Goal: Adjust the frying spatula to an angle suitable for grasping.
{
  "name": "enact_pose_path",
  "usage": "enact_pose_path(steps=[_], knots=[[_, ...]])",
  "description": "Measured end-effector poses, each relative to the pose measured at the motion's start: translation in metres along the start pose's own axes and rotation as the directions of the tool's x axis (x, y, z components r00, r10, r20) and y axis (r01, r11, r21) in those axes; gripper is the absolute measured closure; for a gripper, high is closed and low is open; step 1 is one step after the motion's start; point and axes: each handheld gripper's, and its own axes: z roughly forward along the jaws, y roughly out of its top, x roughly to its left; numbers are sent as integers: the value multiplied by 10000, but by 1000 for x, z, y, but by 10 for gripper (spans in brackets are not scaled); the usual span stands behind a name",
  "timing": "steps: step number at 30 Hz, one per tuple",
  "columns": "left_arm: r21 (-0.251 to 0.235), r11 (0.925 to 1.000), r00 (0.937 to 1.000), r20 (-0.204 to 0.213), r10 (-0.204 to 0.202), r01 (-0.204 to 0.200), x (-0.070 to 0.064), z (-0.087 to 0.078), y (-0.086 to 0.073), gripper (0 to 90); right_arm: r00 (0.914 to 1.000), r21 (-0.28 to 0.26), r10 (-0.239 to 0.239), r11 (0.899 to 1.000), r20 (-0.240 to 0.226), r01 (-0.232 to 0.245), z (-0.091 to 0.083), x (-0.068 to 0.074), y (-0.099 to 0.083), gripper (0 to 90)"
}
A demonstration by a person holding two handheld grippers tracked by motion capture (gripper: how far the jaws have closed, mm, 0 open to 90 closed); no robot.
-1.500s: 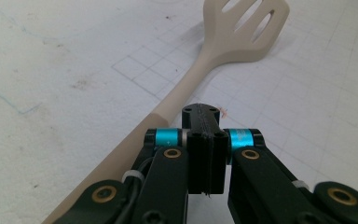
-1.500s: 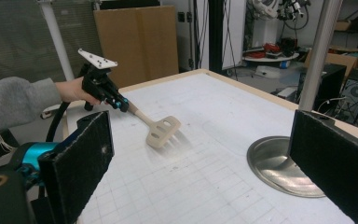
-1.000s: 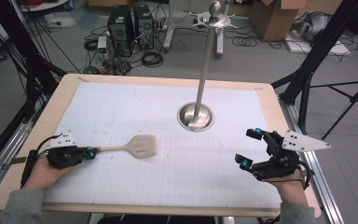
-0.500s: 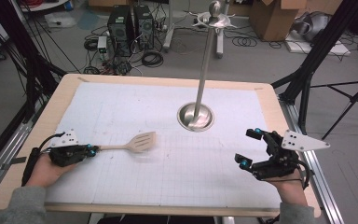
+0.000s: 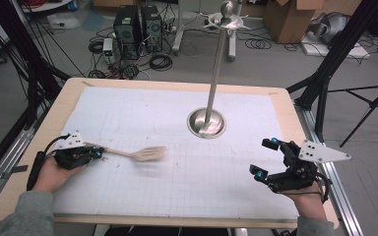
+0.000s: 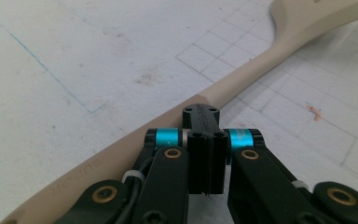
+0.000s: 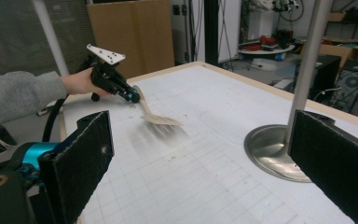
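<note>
My left gripper [image 5: 97, 152] sits at about eight o'clock on the table [image 5: 32, 162], jaws clamped on the handle of the wooden spatula [image 5: 138, 154], whose slotted blade points toward three o'clock and looks lifted just off the white mat [image 5: 142, 113], though I cannot be sure it is clear. In the left gripper view the pads pinch the handle near its middle, with the neck and blade running away up to the right [image 6: 261, 60]. I judge the step in hand to be carrying the spatula toward the metal stand [image 5: 215, 73], whose round base [image 5: 206, 123] sits near the centre, slightly toward one o'clock. To do it well I'd keep the squeeze firm, raise the blade level so it doesn't drag or swing, and approach the pole slowly. My right gripper [image 5: 266, 158] waits at four o'clock with its jaws wide apart, holding nothing, well apart from the spatula; I'd keep it clear of the path.
</note>
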Motion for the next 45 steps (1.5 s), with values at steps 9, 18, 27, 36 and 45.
enact_pose_path(steps=[9, 18, 27, 36, 45], knots=[[-110, 9996, 9993, -250, -266, 264, 5, 5, 4, 895, 9997, 88, -30, 10000, 240, 28, -6, 3, -3, 58], [-1299, 9866, 9943, 518, -931, 991, -6, 9, 28, 895, 10000, 252, 30, 9997, 38, -31, 0, 1, -6, 58], [-714, 9966, 9861, 1635, -284, 405, -19, 34, 47, 895, 10000, 184, 22, 9998, -15, -22, -1, 4, -5, 58], [-165, 9998, 9876, 1567, -71, 98, -23, 52, 50, 895, 10000, 169, 62, 9998, 64, -63, -9, 8, -6, 58], [229, 9993, 9925, 1191, 262, -291, -26, 62, 48, 895, 9999, -68, 1, 10000, 159, 0, -16, 10, -4, 58]])
